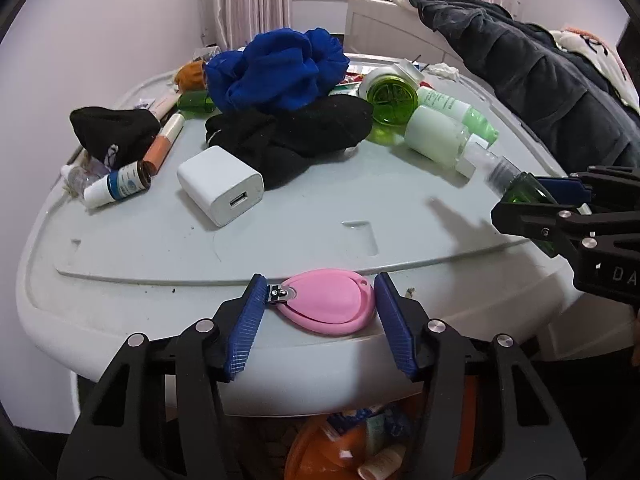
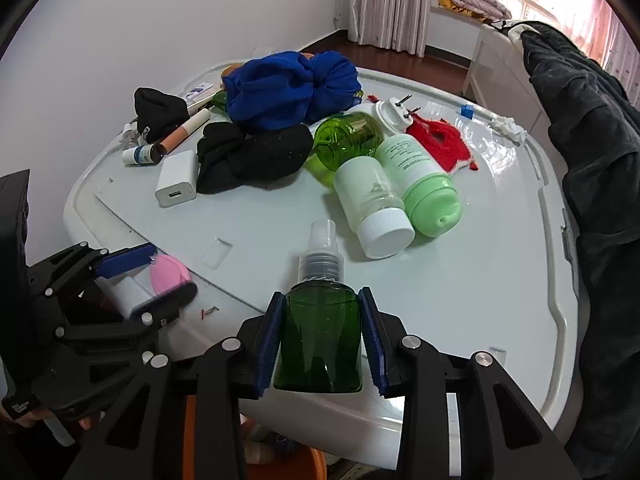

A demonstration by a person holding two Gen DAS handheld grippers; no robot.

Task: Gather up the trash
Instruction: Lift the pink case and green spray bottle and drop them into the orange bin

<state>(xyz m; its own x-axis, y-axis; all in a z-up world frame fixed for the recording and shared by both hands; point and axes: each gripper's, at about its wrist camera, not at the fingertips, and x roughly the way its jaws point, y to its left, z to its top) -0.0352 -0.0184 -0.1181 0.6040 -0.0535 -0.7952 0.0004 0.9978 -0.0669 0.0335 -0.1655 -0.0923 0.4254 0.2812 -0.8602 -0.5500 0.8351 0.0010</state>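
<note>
My left gripper [image 1: 320,304] has its blue pads on both sides of a pink nail clipper [image 1: 330,306] at the near edge of the white tabletop [image 1: 320,216]; the jaws look closed on it. It also shows in the right wrist view [image 2: 170,274]. My right gripper [image 2: 322,340] is shut on a dark green spray bottle [image 2: 320,340] with a clear cap, held near the table's front edge. The bottle shows in the left wrist view [image 1: 520,192] at the right.
On the table lie a white USB charger [image 1: 222,186], black socks [image 1: 288,136], a blue cloth [image 1: 276,70], a green round container [image 2: 346,136], two white and green bottles [image 2: 372,204], a red cloth [image 2: 440,144] and small tubes [image 1: 120,186]. An orange bin [image 1: 340,448] sits below the table edge.
</note>
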